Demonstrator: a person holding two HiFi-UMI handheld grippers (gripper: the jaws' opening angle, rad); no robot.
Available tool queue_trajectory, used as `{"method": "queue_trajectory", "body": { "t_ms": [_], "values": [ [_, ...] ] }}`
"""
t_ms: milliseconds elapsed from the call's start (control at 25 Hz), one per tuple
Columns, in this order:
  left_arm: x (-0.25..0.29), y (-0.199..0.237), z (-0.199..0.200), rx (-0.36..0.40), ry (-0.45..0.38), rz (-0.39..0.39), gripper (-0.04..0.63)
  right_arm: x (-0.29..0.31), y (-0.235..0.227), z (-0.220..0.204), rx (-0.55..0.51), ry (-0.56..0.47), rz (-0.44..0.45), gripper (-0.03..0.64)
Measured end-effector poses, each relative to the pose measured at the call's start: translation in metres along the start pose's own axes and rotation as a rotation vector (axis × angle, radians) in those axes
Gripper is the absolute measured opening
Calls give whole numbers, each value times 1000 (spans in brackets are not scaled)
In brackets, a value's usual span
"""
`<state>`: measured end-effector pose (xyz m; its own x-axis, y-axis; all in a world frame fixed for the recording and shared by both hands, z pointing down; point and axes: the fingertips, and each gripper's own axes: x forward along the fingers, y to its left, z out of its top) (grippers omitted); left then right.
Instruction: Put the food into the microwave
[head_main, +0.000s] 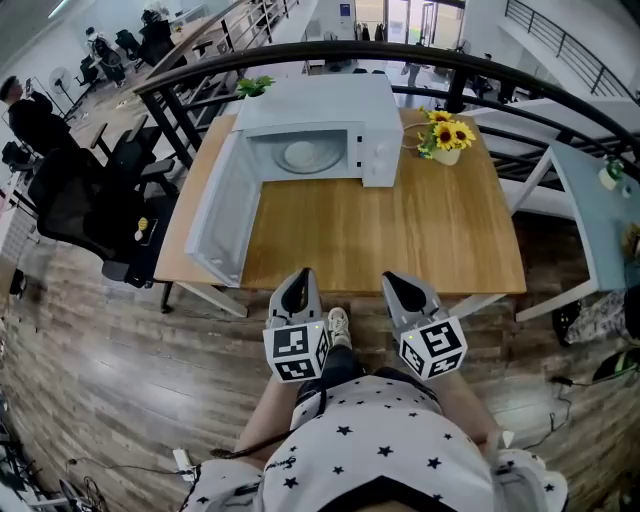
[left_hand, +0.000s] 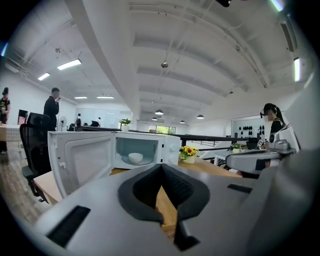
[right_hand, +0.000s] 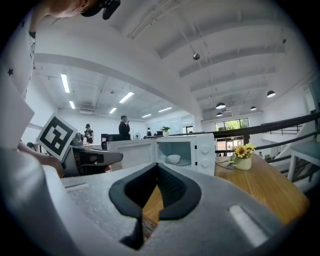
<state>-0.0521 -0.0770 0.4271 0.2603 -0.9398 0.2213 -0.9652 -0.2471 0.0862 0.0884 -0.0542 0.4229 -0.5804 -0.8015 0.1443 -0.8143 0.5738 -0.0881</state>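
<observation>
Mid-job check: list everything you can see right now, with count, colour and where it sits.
table: one, wooden, centre
microwave: one, white, far side of table, door swung open to the left
bowl: one, white, inside microwave
sunflower pot: one, yellow flowers in pale pot, on table right of microwave
plant: one, green, by microwave's far left corner
chairs: at least two, black, left of table
railing: one, black, beyond table
side table: one, pale, far right
left gripper: one, grey, shut and empty, at near table edge
right gripper: one, grey, shut and empty, beside the left
shirt: one, white with black stars, bottom
</observation>
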Motion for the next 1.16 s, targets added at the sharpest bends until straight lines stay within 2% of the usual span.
{"method": "queue_trajectory", "body": {
  "t_ms": [400,1160],
  "values": [
    [-1,-7,2,0,-2,-26,5,-1,-1,2,-13,0,-8,6],
    [7,5,-9,-9,28,-5,5,11,-2,-3,-2,9,8,5]
  ]
}}
